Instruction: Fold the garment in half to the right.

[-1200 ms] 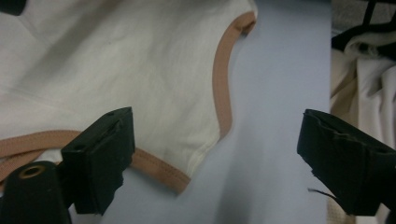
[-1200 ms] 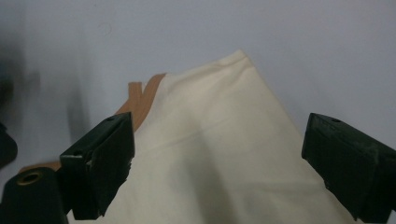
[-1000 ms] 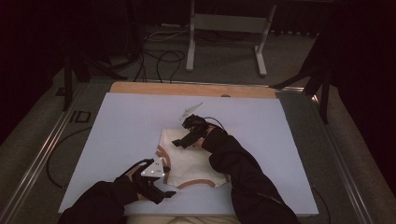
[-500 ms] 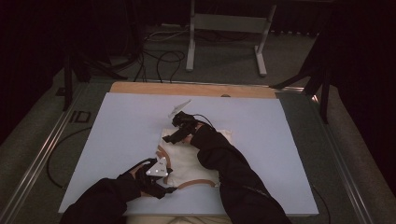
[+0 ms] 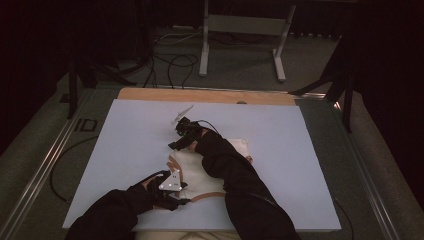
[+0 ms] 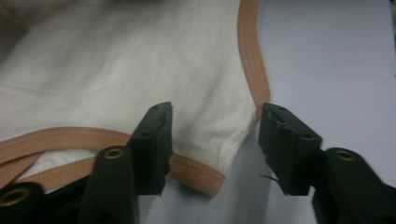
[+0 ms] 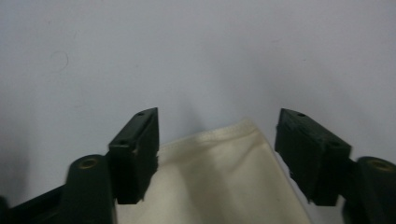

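A cream garment (image 5: 197, 167) with tan trim lies crumpled at the front middle of the pale table board (image 5: 125, 135). At its near left edge my left gripper (image 5: 179, 192) stands open. In the left gripper view the left gripper (image 6: 215, 112) has its jaws on either side of a trimmed corner of the garment (image 6: 140, 70), which lies flat on the board. My right gripper (image 5: 176, 142) is at the garment's far left corner, also open. In the right gripper view the right gripper (image 7: 217, 116) straddles a plain hemmed corner of the garment (image 7: 219, 172). A dark sleeve covers part of the cloth.
A wooden strip (image 5: 200, 95) runs along the board's far edge. Beyond it on the floor are a metal stand (image 5: 240, 45) and loose cables (image 5: 170, 60). A metal rail (image 5: 55, 150) borders the left side. Bare board spreads to the left, right and far side.
The right gripper has moved left across the garment to its far left corner. The left gripper has shifted slightly right along the near edge. Both jaws stay apart.
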A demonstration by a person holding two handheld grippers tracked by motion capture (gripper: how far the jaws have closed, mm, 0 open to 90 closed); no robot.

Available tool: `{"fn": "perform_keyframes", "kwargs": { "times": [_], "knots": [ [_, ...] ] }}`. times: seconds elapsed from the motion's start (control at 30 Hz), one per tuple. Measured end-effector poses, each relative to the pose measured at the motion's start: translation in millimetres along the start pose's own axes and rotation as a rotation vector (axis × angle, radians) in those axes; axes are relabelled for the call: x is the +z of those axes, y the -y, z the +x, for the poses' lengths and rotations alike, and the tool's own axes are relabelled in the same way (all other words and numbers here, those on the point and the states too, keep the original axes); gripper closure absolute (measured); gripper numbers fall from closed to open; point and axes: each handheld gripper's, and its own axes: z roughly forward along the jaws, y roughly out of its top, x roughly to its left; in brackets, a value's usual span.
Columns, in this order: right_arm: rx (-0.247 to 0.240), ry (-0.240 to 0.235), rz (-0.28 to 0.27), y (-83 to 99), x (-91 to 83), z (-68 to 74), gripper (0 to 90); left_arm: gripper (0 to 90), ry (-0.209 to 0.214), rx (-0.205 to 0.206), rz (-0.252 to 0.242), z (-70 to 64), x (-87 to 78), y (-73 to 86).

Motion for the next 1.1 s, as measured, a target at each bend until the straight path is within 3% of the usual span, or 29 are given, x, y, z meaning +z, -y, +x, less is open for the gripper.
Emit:
{"fn": "perform_keyframes", "kwargs": {
  "times": [0.37,0.57,0.9,1.0,1.1],
  "knots": [
    [-0.001,0.0,0.038,1.9,14.7,-2.0,39.1,51.3,0.009,0.0,0.005,2.5,1.4,-1.4],
    [-0.043,0.013,0.069,4.3,18.6,-2.1,51.7,54.7,0.015,0.001,0.012,3.7,4.3,-4.4],
    [-0.073,0.02,0.083,4.0,18.2,1.7,71.6,60.8,0.021,-0.002,0.016,4.6,5.1,-5.9],
    [-0.08,0.016,0.088,3.0,18.5,4.0,81.8,65.7,0.021,-0.006,0.009,5.6,6.0,-6.6],
    [-0.084,0.014,0.095,2.8,18.0,4.8,85.7,71.5,0.021,-0.01,0.008,6.8,6.4,-7.2]
  ]
}}
